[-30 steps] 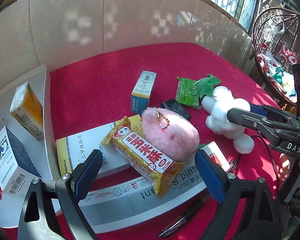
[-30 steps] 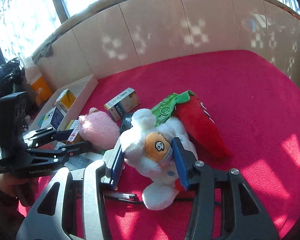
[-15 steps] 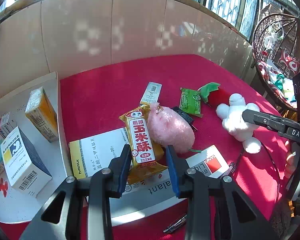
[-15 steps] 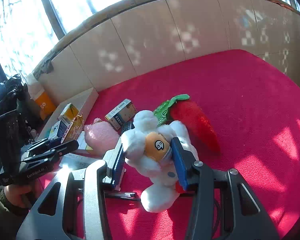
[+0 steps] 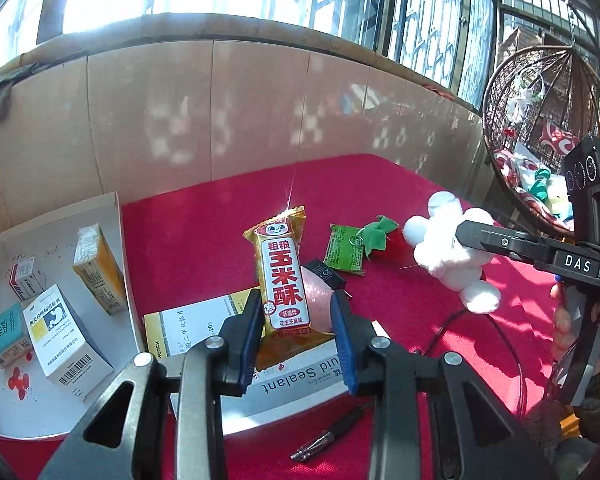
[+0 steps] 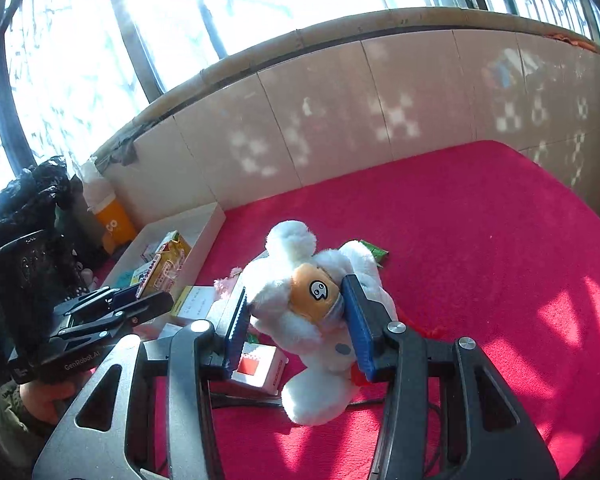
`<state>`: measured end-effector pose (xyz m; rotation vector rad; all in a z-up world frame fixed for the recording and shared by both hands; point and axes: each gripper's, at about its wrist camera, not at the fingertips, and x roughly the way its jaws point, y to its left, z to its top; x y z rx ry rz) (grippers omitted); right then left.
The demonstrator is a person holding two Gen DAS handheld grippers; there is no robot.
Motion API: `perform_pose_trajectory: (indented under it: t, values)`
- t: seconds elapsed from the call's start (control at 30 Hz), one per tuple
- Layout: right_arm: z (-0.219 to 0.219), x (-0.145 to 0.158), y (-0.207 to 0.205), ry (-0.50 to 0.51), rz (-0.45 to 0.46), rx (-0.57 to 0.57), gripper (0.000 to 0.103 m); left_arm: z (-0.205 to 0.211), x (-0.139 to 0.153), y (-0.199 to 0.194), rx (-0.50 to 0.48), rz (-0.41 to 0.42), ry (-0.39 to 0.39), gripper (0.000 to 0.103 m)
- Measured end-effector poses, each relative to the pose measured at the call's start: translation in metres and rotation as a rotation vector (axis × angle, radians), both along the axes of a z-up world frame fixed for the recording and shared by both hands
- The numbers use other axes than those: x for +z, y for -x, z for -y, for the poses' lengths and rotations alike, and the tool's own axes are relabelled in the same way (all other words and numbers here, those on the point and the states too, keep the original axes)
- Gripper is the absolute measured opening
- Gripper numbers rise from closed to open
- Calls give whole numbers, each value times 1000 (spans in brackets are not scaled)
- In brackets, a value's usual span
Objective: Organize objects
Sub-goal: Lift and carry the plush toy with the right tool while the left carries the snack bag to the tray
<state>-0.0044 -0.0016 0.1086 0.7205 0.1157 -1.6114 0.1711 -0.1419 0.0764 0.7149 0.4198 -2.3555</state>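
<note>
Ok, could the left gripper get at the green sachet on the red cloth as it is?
Probably not yet: the left gripper is shut on the yellow snack bar. The path to the green sachet looks open otherwise.

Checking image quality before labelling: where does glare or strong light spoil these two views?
Left wrist view: windows blown out at top, a glint on the top edge of the yellow snack packet; print still readable. Right wrist view: windows fully overexposed, hard sun patches on the red cloth, white plush toy partly washed out.

The snack packet reads "玉米酥", the white box "Sealant", the right hand-held gripper "DAS".
</note>
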Motion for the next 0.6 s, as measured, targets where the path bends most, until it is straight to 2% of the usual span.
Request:
perform_pose_trajectory:
  t: [0.6]
  values:
    - [8, 35, -33, 38, -77, 59, 44, -5, 24, -37, 55, -102, 37, 34]
